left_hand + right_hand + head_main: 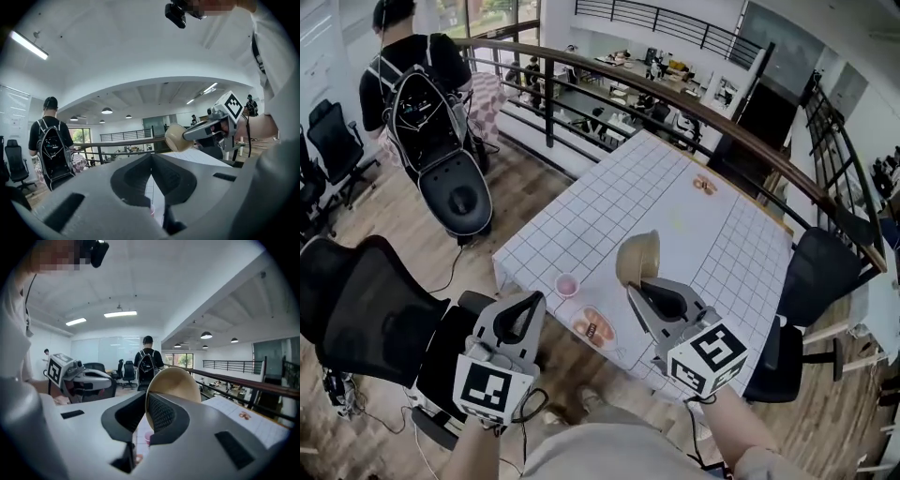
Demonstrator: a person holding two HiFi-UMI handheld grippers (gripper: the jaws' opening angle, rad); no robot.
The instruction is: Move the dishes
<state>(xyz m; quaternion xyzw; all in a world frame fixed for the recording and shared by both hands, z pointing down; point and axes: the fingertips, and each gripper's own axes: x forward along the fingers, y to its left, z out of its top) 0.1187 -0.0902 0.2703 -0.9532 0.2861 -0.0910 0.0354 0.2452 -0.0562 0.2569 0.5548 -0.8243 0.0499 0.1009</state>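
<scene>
A tan bowl (637,256) hangs tilted on its side above the near part of the grid-cloth table (609,202). My right gripper (635,284) is shut on its rim. In the right gripper view the bowl (176,383) stands up between the closed jaws of the right gripper (146,397). The left gripper view shows the same bowl (176,137) held out to the right. My left gripper (534,300) hovers off the table's near left corner, jaws together and nothing in them. On the cloth below lie a small pink cup (567,284) and a plate of food (593,328).
A small dish (704,184) sits at the table's far side. A person with a black backpack (422,75) stands at the back left. Black office chairs stand at the left (366,309) and right (816,272). A curved railing (609,80) runs behind the table.
</scene>
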